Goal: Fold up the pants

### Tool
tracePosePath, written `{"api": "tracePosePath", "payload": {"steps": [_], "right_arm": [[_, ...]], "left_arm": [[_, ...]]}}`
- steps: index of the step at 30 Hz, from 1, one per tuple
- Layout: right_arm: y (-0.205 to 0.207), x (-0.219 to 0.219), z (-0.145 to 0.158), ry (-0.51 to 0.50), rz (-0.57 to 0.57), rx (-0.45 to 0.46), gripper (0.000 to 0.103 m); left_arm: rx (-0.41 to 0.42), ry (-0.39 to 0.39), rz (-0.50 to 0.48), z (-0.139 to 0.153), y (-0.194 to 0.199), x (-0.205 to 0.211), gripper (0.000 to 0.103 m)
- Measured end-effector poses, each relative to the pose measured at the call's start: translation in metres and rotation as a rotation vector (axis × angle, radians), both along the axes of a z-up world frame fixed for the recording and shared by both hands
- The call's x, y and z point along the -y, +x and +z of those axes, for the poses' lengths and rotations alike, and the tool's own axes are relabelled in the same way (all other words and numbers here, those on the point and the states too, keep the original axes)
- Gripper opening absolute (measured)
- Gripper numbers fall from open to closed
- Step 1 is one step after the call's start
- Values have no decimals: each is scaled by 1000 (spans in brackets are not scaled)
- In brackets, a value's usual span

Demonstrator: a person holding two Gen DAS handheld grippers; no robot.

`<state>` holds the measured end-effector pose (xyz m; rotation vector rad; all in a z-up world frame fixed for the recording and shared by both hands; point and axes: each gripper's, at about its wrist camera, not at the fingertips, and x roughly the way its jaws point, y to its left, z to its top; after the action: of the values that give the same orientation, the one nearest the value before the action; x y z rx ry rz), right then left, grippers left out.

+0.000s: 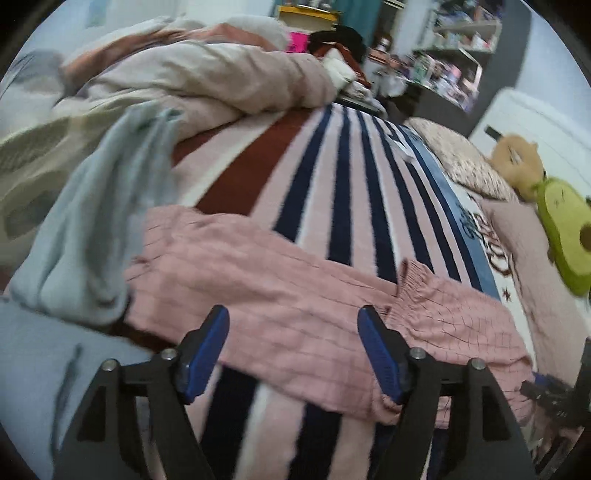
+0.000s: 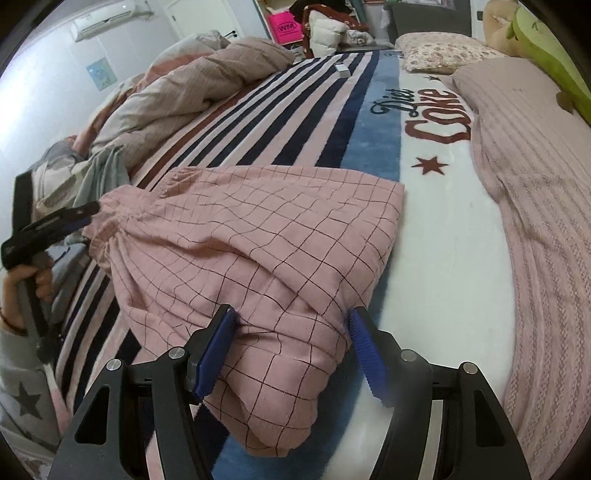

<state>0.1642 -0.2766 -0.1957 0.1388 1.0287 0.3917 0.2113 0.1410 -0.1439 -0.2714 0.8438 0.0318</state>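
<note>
One pair of pink checked pants on striped blanket; left gripper apart, empty; right gripper clamped on pants.

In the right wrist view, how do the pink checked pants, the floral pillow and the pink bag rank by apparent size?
1. pink checked pants, though nearest the camera
2. floral pillow
3. pink bag

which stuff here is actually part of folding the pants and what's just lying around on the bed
Part of the job:
- pink checked pants
- left gripper, open, nothing between its pads
- right gripper, around the near end of the pants
- striped blanket they lie on

Just lying about:
- light blue garment
- rumpled duvet
- pillow
- avocado plush
</note>
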Motion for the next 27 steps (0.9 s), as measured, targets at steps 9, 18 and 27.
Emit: {"api": "tracePosePath", "payload": {"steps": [9, 18, 27], "right_arm": [[-4, -8, 9, -10, -31, 18, 62], [-3, -15, 10, -29, -40, 15, 62], [6, -16, 8, -27, -31, 6, 62]], "left_arm": [[-86, -115, 24, -30, -5, -24, 72], [-111, -186, 63, -57, 22, -28, 72], [-16, -159, 309, -63, 26, -57, 72]]}}
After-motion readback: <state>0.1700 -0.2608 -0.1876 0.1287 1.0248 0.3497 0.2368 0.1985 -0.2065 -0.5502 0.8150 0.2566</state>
